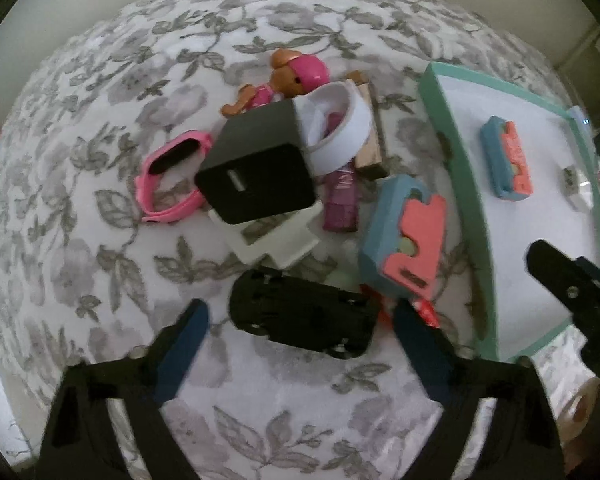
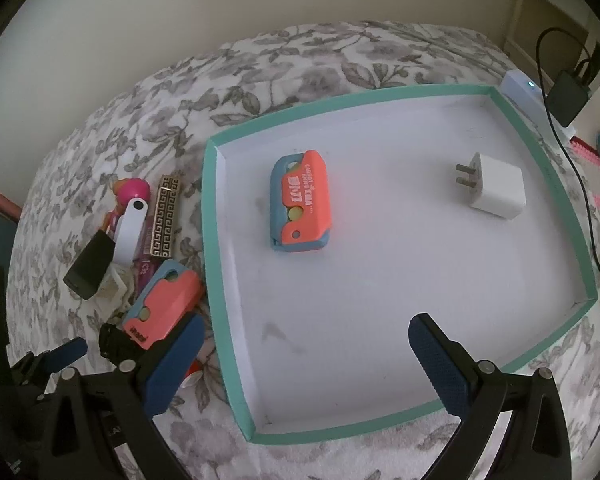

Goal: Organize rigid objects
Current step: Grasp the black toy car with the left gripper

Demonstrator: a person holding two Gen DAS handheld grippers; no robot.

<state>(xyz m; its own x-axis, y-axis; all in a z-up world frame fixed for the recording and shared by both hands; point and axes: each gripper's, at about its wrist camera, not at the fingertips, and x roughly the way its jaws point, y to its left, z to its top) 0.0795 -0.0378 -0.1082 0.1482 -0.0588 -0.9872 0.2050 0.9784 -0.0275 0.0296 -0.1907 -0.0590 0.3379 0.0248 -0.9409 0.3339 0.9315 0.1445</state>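
Left gripper (image 1: 300,320) hangs straight over the flowered bedspread (image 1: 80,240), jaws spread wide, and a black toy car (image 1: 304,316) lies upside down between its fingers with clear daylight on both sides; nothing gripped. Just beyond sits the jumble: a black block (image 1: 260,168) leaning on a white plastic piece (image 1: 272,244), a pink wristband (image 1: 172,176) to its left, a white loop (image 1: 340,128), a purple tube (image 1: 342,200) whose print is too blurred to read, a gold-patterned bar (image 2: 165,216), and a little dog figure with a pink cap (image 1: 292,76) at the back.

Right beside the car leans a blue-and-coral case (image 1: 404,240); from the right wrist view a short word on its coral face shows, too small to make out.

Over to the teal-rimmed tray (image 2: 210,216), white inside. A second blue-and-coral case (image 2: 302,204) lies flat in it, and this one reads "CARROT" along the edge with bold white characters down the middle; the rest is unclear. A white plug adapter (image 2: 496,188) rests well apart from it, prongs pointing left.

Right gripper (image 2: 306,344) hovers above the tray's near part, jaws wide apart, holding nothing.
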